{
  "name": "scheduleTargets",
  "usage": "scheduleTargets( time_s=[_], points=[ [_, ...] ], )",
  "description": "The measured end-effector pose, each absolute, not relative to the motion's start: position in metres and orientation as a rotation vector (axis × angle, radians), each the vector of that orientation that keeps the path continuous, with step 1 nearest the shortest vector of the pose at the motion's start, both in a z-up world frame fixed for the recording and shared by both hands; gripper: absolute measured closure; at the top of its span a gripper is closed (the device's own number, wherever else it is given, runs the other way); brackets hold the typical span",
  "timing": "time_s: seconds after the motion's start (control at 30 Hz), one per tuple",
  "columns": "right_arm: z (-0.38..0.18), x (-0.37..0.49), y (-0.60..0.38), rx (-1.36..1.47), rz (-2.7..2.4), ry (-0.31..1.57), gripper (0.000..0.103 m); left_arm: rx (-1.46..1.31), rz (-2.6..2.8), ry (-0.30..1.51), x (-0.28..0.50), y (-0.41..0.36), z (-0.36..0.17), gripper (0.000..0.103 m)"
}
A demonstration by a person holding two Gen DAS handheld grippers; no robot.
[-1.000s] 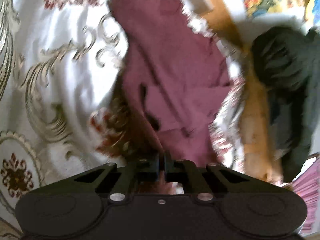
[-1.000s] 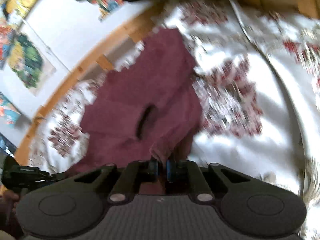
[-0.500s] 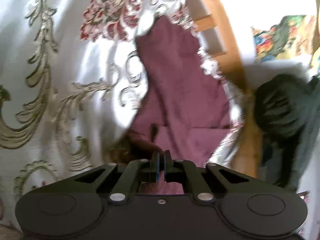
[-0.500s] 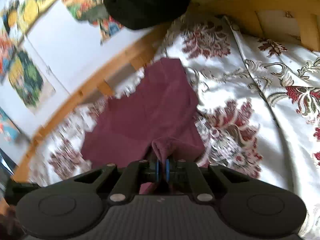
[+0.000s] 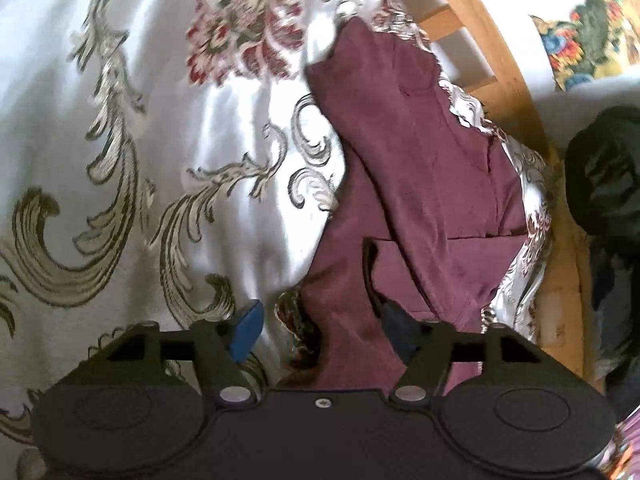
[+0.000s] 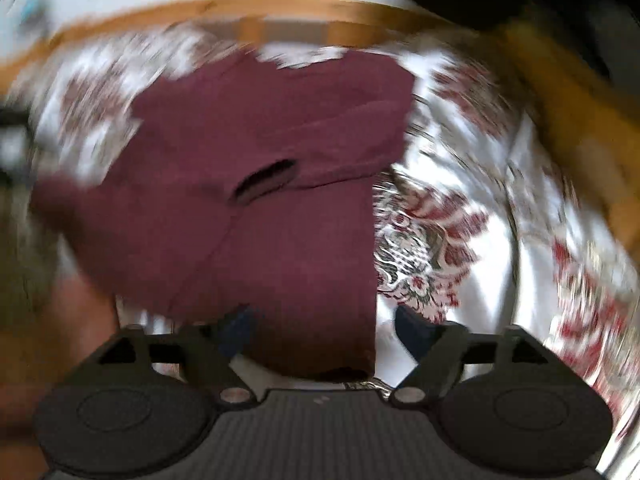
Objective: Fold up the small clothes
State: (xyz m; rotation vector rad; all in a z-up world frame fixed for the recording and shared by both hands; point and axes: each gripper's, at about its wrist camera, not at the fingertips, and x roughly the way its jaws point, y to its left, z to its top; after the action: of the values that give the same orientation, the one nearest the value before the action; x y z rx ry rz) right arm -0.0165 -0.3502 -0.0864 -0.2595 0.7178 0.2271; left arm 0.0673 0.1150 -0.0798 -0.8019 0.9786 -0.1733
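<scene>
While the left gripper (image 5: 322, 330) hangs over the near end of the garment (image 5: 432, 184), its jaws are opening, blue pads (image 5: 245, 330) spread wide, and the maroon cloth runs between them without either pad pressing on it, so that is a released grip. The garment lies partly folded on the bedspread (image 5: 168, 120), a white satin cover with gold scrolls and red flowers, and it sits along the bed's far edge, close against the wooden frame (image 5: 508, 68) there. One layer is doubled over another, with a straight folded edge across the middle. Over to the right wrist view, badly blurred: the right gripper (image 6: 320, 330) is opening too, jaws wide apart, the garment's (image 6: 256, 152) near hem lying loose between the fingers, nothing clamped. A dark slit shows mid-cloth in this view, at a seam. The bedspread (image 6: 480, 208) shows bare to the right of the cloth, the frame (image 6: 224, 8) curving along the top. A dark bundle (image 5: 604, 176) sits beyond the frame.
</scene>
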Motion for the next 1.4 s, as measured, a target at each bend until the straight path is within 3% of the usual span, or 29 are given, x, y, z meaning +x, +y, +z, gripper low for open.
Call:
scheduleTargets(
  time_s=[0.1, 0.23, 0.43, 0.5, 0.67, 0.8, 1.1, 1.4],
  points=[
    [-0.096, -0.025, -0.326, -0.470, 0.263, 0.730, 0.012, -0.717, -0.175, 0.938, 0.066, 0.105, -0.071, 0.017],
    [-0.119, -0.030, -0.303, -0.686, 0.261, 0.739, 0.011, -0.607, -0.196, 0.897, 0.063, 0.090, -0.061, 0.014],
    [-0.133, -0.022, -0.289, -0.717, 0.210, 0.659, 0.011, -0.474, -0.255, 0.856, 0.058, 0.066, -0.056, 0.012],
    [-0.134, -0.019, -0.286, -0.718, 0.214, 0.635, 0.023, -0.430, -0.288, 0.837, 0.055, 0.056, -0.055, 0.006],
    [-0.131, -0.019, -0.281, -0.723, 0.267, 0.596, 0.073, -0.346, -0.357, 0.802, 0.047, 0.039, -0.052, 0.003],
    [-0.120, -0.017, -0.284, -0.645, 0.320, 0.593, 0.095, -0.303, -0.404, 0.788, 0.043, 0.029, -0.052, 0.002],
    [-0.060, 0.018, -0.305, -0.290, 0.400, 0.596, 0.095, -0.071, -0.610, 0.736, 0.024, -0.028, -0.059, 0.001],
    [-0.026, 0.052, -0.318, -0.117, 0.469, 0.626, 0.095, 0.146, -0.723, 0.680, 0.020, -0.107, -0.060, 0.001]
  ],
)
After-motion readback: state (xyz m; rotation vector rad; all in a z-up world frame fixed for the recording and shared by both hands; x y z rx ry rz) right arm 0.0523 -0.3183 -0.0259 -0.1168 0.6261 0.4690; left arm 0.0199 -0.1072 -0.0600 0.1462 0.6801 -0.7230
